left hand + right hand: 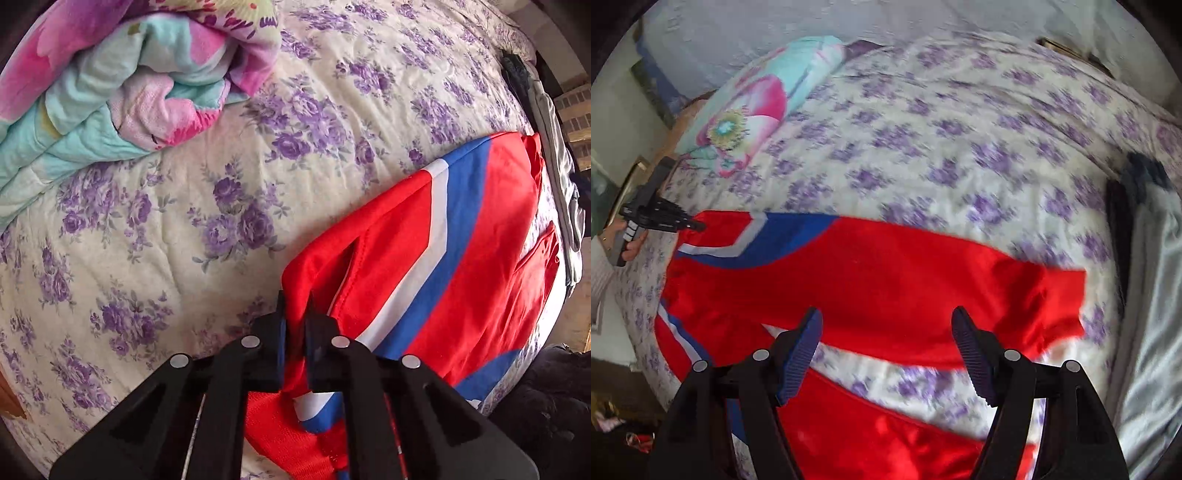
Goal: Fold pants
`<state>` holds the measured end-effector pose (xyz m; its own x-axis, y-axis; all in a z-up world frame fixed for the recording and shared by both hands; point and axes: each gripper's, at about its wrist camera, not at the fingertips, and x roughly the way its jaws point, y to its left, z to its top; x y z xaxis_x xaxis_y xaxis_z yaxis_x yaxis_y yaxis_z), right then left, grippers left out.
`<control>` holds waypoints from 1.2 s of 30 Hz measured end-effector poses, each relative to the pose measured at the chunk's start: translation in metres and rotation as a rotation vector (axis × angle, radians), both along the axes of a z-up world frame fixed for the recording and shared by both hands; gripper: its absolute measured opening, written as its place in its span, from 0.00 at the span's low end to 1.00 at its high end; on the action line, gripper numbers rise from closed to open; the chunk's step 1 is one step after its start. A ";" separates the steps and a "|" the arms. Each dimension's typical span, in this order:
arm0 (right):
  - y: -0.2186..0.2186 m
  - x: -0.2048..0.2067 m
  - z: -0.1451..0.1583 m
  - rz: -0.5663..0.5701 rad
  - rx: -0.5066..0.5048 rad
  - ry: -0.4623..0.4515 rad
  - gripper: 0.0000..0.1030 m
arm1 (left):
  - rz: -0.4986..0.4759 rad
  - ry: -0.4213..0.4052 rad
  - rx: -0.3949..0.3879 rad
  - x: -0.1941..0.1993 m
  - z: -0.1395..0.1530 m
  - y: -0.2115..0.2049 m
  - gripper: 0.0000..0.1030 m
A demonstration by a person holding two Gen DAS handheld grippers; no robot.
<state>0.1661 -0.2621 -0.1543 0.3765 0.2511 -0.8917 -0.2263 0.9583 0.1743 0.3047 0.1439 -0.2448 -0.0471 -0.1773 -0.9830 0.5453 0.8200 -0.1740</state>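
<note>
My left gripper (295, 306) is clamped tight on the red pants (461, 236), a pinch of red fabric squeezed between the two jaws, with more cloth bunched right under them, white and blue stripe showing below. From that pinch the pants run ahead and off to the right of my left jaws, the white and blue band slanting across the red. To the left of those jaws, just the purple-flowered bedspread (166, 229), and far ahead on the left a heaped pastel quilt (110, 96).

My right gripper (886, 325) hangs wide open, holding nothing, jaws well apart above the pants (886, 280). One red leg stretches crosswise just ahead of the fingertips, reaching past both jaws; a second red stretch lies beneath and between them, a strip of bedspread (960, 147) showing between the two. Far off to the left of my right jaws I can see my other gripper (690, 224) nipping the striped corner of the pants, hand (629, 247) wrapped on its handle. The view is blurred. Grey satin fabric (1152, 295) lies at the right edge.
</note>
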 end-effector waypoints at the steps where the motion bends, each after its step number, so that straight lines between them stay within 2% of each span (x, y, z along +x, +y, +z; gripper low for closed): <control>1: 0.012 0.018 -0.002 0.065 0.016 0.004 0.71 | -0.002 -0.009 0.007 -0.002 0.002 -0.001 0.06; 7: 0.093 0.112 -0.038 0.411 -0.061 0.104 0.71 | -0.007 -0.040 0.036 -0.011 0.006 -0.014 0.06; 11: 0.141 0.140 -0.067 0.575 -0.105 0.183 0.71 | -0.001 -0.040 0.039 -0.012 0.014 -0.014 0.06; 15: 0.171 0.150 -0.099 0.654 -0.147 0.259 0.70 | 0.007 -0.040 0.040 -0.012 0.018 -0.017 0.06; 16: 0.175 0.150 -0.105 0.663 -0.144 0.270 0.55 | 0.011 -0.040 0.040 -0.011 0.019 -0.014 0.06; 17: 0.178 0.147 -0.108 0.677 -0.134 0.273 0.20 | 0.016 -0.040 0.042 -0.011 0.019 -0.014 0.06; 18: 0.182 0.145 -0.108 0.699 -0.115 0.287 0.06 | 0.021 -0.039 0.043 -0.010 0.018 -0.013 0.06; 19: 0.184 0.142 -0.106 0.710 -0.096 0.298 0.06 | 0.027 -0.040 0.048 -0.009 0.019 -0.009 0.06; 21: 0.183 0.137 -0.096 0.709 -0.091 0.257 0.06 | 0.034 -0.046 0.058 -0.010 0.020 -0.005 0.06; 24: 0.172 0.134 -0.075 0.654 -0.056 0.230 0.06 | 0.049 -0.065 0.045 -0.015 0.027 0.000 0.06; 28: 0.165 0.110 -0.036 0.625 -0.042 0.150 0.06 | 0.075 -0.111 0.003 -0.033 0.054 0.010 0.06; 32: 0.156 0.058 0.001 0.631 -0.007 0.081 0.06 | 0.091 -0.170 -0.054 -0.074 0.086 0.024 0.06; 36: 0.158 -0.016 0.016 0.637 0.029 0.063 0.06 | 0.092 -0.201 -0.103 -0.135 0.104 0.035 0.06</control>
